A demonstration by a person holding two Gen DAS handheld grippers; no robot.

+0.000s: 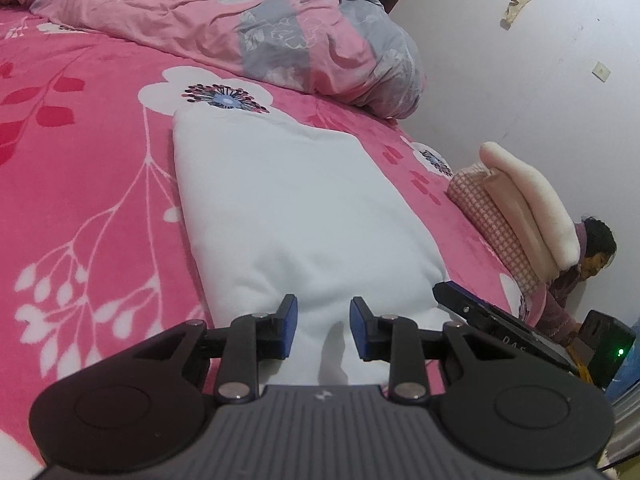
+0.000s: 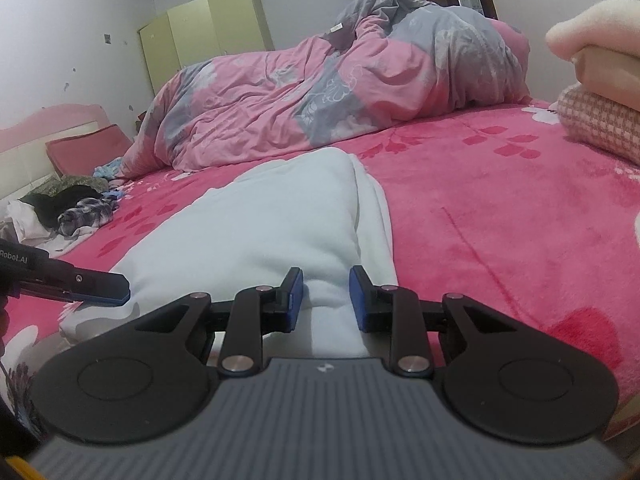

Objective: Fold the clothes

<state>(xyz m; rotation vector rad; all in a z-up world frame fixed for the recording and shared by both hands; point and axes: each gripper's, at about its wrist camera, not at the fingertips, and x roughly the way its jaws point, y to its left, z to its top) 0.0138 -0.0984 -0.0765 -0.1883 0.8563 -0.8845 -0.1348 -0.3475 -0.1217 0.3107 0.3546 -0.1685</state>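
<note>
Left wrist view: the left hand-held gripper [image 1: 322,328] pinches a ridge of the near hem of the pale, soft, lengthwise-folded white garment [image 1: 280,208] lying on the pink floral fleece bed cover [image 1: 80,160]; the right hand-held gripper [image 2: 325,300] nips the same hem further right. The step looks like readying the crosswise fold, and next both should lift and carry the hem to the far end evenly. Only the right wrist view shows the heap of unfolded clothes [image 2: 68,204] far left; only the left shows a person [image 1: 596,248] beside the bed.
</note>
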